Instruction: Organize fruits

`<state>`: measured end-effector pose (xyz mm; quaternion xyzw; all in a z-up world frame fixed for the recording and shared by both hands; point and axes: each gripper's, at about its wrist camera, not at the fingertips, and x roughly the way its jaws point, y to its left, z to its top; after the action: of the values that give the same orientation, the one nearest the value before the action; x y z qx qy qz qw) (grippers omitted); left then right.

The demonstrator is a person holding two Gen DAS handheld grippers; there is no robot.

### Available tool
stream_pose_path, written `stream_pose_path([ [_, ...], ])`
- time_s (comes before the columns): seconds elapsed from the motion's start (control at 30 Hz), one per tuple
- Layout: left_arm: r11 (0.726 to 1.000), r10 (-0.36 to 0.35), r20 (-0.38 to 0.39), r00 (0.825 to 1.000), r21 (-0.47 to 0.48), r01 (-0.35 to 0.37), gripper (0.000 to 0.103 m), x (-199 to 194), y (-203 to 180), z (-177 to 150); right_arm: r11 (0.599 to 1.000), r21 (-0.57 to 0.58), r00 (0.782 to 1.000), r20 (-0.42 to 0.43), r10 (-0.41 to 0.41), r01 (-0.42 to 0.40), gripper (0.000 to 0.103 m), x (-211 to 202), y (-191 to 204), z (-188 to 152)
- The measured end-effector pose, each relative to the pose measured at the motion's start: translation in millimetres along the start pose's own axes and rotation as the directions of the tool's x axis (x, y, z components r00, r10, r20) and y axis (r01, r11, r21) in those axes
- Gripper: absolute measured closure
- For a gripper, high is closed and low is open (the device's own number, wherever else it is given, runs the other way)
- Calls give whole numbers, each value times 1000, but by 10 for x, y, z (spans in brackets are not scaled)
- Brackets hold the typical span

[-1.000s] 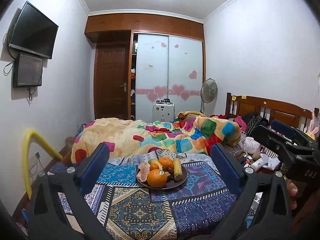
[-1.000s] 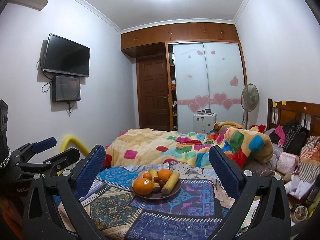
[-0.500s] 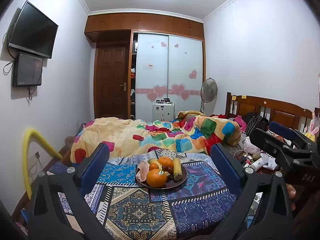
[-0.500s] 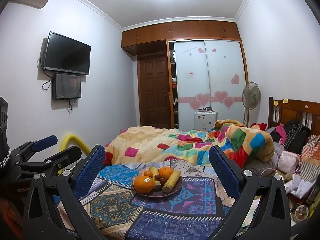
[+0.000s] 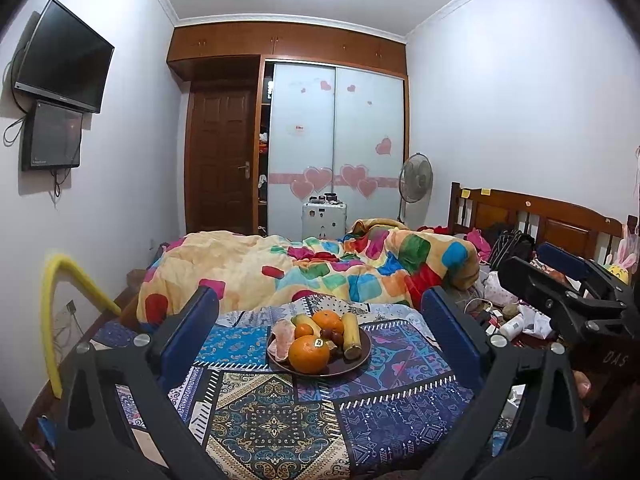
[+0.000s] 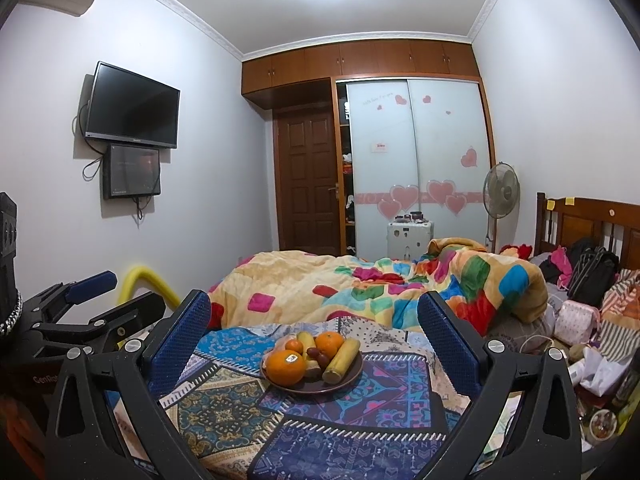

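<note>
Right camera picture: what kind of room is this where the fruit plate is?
It looks like a bedroom at home. There is a bed with a colourful quilt and a wooden headboard, a sliding wardrobe with pink hearts, and a TV on the wall.

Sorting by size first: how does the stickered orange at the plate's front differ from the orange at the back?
The front orange looks larger and carries a sticker; the back orange looks smaller and shows none. The front one sits at the rim, the back one behind the grapes. Both lie on the dark plate.
</note>
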<state>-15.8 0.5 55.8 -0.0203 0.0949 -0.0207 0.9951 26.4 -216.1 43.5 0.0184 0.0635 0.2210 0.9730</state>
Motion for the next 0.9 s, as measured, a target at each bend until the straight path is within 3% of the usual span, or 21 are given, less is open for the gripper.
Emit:
stream_pose_path([
  [0.9,1000,-27,0,1000,-12,27,0,46,-26,15,1000,4,1000,-6,1,-1,0,25,-30,-58],
])
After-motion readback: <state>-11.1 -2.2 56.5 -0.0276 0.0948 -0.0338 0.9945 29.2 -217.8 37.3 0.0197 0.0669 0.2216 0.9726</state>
